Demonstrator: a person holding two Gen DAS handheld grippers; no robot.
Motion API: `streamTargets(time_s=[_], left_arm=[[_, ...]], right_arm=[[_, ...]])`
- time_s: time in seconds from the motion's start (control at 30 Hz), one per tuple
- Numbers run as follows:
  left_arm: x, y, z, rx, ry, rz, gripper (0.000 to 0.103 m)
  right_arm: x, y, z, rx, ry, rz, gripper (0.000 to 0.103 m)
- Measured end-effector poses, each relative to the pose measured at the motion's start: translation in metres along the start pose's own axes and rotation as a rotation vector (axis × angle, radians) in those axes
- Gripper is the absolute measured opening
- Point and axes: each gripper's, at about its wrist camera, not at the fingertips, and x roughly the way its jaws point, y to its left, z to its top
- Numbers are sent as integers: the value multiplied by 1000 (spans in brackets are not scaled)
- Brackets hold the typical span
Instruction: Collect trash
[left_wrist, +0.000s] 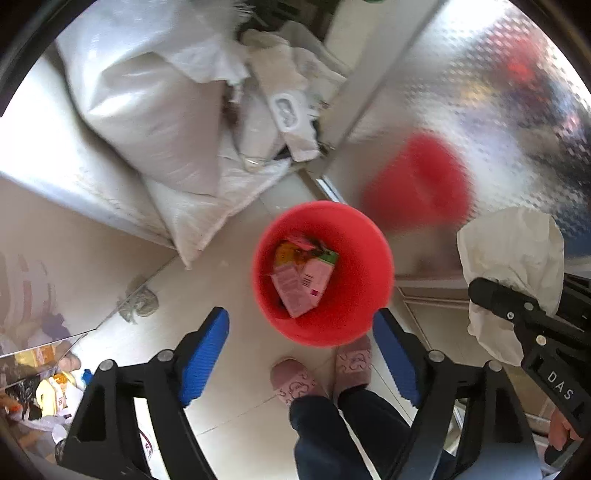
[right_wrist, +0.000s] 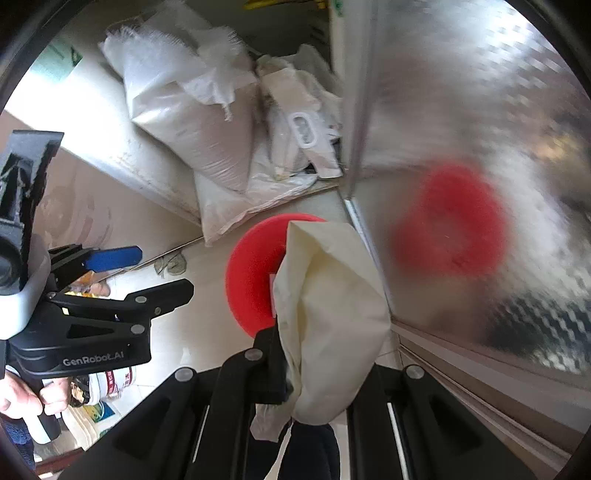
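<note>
A red bin (left_wrist: 354, 314) stands on the tiled floor below both grippers, with a pink carton (left_wrist: 303, 284) and other wrappers inside. My left gripper (left_wrist: 301, 354) is open and empty above the bin's near rim. My right gripper (right_wrist: 325, 365) is shut on a crumpled cream bag (right_wrist: 332, 306), held above the bin (right_wrist: 251, 273) and hiding most of it. The bag also shows in the left wrist view (left_wrist: 513, 266), to the right of the bin. The left gripper shows in the right wrist view (right_wrist: 118, 269), open.
White woven sacks (left_wrist: 147, 110) lie against a wall behind the bin. A shiny metal panel (left_wrist: 480, 92) at right reflects the bin. The person's pink slippers (left_wrist: 295, 380) stand just in front of the bin. Packaged clutter (left_wrist: 48, 391) sits lower left.
</note>
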Motion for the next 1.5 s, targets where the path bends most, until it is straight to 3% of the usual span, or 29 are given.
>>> streamTargets(time_s=[0.23, 0.4, 0.7, 0.77, 0.83, 0.9, 1.0, 1.23, 1.5], left_arm=[[4, 28, -5, -59, -16, 48, 89], [10, 38, -6, -81, -14, 46, 102], [20, 51, -9, -107, 6, 57, 102], [20, 54, -10, -113, 8, 59, 102], [19, 55, -12, -118, 8, 64, 102], [16, 54, -13, -121, 6, 71, 102], [10, 52, -16, -117, -1, 90, 102], [-29, 44, -21, -115, -41, 115, 102], [-138, 24, -23, -153, -130, 158, 102]], right_arm=[[21, 14, 7, -68, 22, 20, 8], [35, 19, 10, -97, 36, 27, 8], [53, 26, 20, -141, 48, 16, 8], [57, 28, 21, -149, 52, 7, 18], [59, 29, 21, -147, 66, 12, 46], [57, 29, 20, -149, 60, 4, 61], [51, 31, 17, -152, 43, -49, 69], [18, 31, 12, -175, 33, -63, 83], [-89, 43, 16, -182, -84, -121, 87]])
